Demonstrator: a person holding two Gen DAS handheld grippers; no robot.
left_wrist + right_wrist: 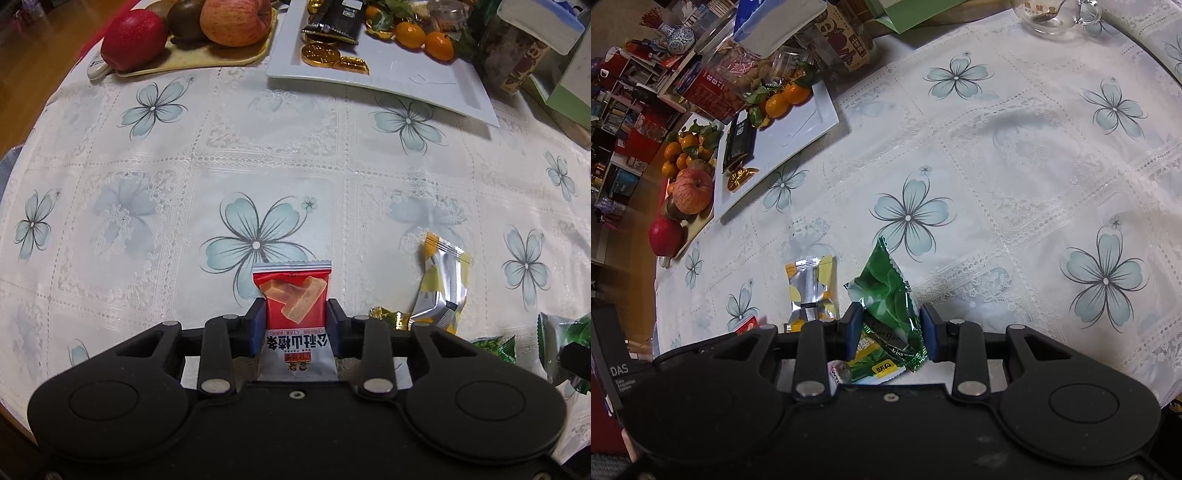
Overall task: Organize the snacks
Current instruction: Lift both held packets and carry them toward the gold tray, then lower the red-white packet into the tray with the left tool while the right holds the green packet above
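Note:
My left gripper (295,325) is shut on a red and white snack packet (293,302), held just above the flowered tablecloth. My right gripper (891,328) is shut on a green snack packet (886,295); this packet also shows at the right edge of the left wrist view (557,339). A yellow and silver packet (441,288) lies on the cloth between the two grippers and shows in the right wrist view (812,291). A gold-wrapped candy (388,317) lies beside it. The white tray (424,83) at the back holds gold coins, a dark packet and mandarins.
A yellow fruit plate (207,55) with apples stands back left. Jars and boxes (517,51) crowd the back right beside the tray. A glass cup (1052,14) stands at the far edge in the right wrist view. The table edge curves at left (7,166).

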